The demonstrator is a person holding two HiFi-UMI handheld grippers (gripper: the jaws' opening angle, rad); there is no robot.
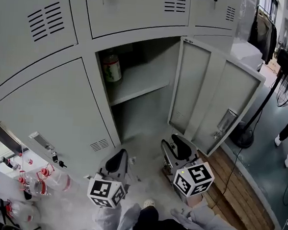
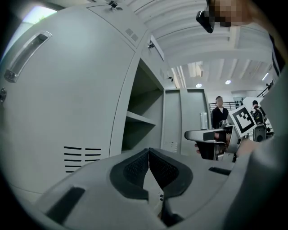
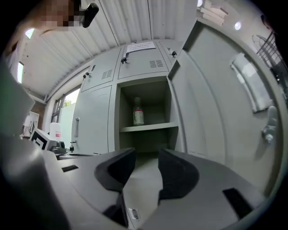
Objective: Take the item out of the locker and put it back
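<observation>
Grey locker (image 1: 145, 81), one bottle (image 1: 111, 67) inside

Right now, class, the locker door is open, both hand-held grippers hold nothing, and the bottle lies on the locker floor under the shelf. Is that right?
One error: the bottle stands upright on the shelf, not on the floor under it, as the right gripper view shows. The locker door is open, and the left hand-held gripper and right hand-held gripper hold nothing.

Even indoor light, fisheye edges, dark corners
</observation>
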